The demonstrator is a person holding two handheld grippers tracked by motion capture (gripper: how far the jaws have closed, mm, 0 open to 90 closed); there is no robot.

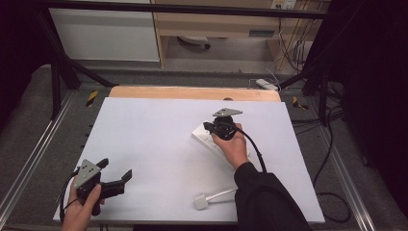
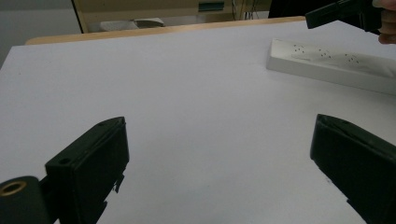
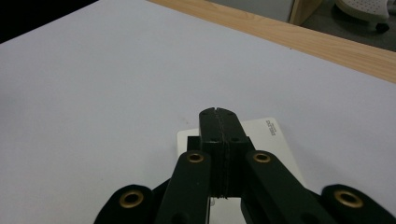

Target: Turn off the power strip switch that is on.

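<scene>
We see the power strip (image 1: 207,137) lying right of centre on the bench (image 1: 154,139), running toward the near right; the right gripper (image 1: 217,126) sits over its far end; the plug (image 1: 201,201) lies nearer us, by the front edge, its cord (image 1: 222,194) trailing right; the left gripper (image 1: 115,168) is at the near left corner, well apart from the strip.

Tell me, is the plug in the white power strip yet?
Not yet. The white plug lies loose on the table near the person's sleeve. The right gripper is shut, over the power strip. The left gripper is open, holding nothing. Plugging in looks left to do.
</scene>
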